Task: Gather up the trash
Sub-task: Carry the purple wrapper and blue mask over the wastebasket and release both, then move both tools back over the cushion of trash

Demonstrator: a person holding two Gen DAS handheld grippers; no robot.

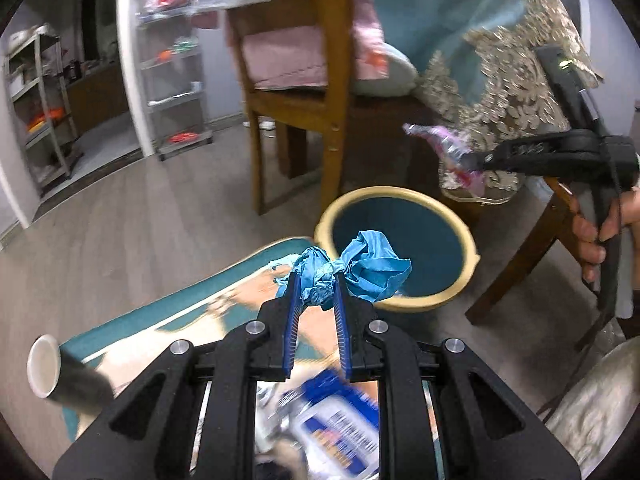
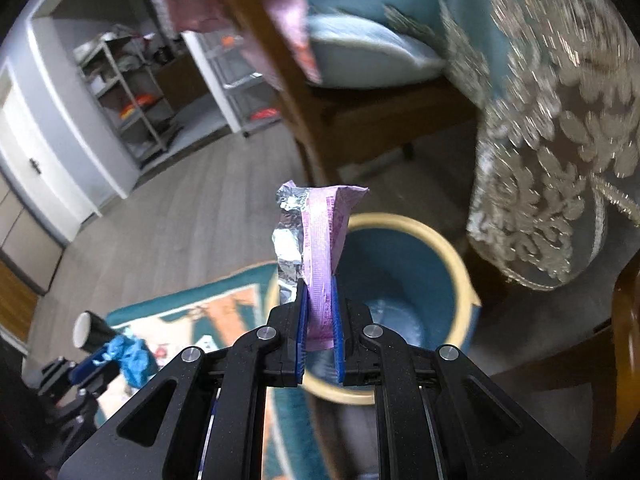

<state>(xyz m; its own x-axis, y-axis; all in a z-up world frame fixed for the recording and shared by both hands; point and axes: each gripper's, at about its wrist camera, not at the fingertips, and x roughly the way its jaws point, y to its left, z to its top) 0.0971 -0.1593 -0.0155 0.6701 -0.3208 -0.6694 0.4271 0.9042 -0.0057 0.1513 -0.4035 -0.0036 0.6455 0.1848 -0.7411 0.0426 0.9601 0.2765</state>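
My left gripper [image 1: 316, 280] is shut on a crumpled blue paper wad [image 1: 360, 268], held just in front of a round bin [image 1: 464, 276] with a cream rim and teal inside. My right gripper [image 2: 319, 286] is shut on a pink foil wrapper [image 2: 320, 248] that sticks up from the jaws, above the same bin [image 2: 466, 280]. In the left wrist view the right gripper [image 1: 478, 159] comes in from the right, a hand on its handle, with the wrapper [image 1: 444, 142] at its tip. The left gripper [image 2: 100, 356] with the blue wad [image 2: 134, 358] shows low left in the right wrist view.
A patterned teal rug [image 1: 168, 312] lies on the grey wood floor with a paper cup [image 1: 44, 366] and a blue-white package [image 1: 336, 424] on it. Wooden chairs [image 1: 328, 100] and a lace tablecloth [image 1: 516, 92] crowd behind the bin. Shelving [image 1: 176, 84] stands far left.
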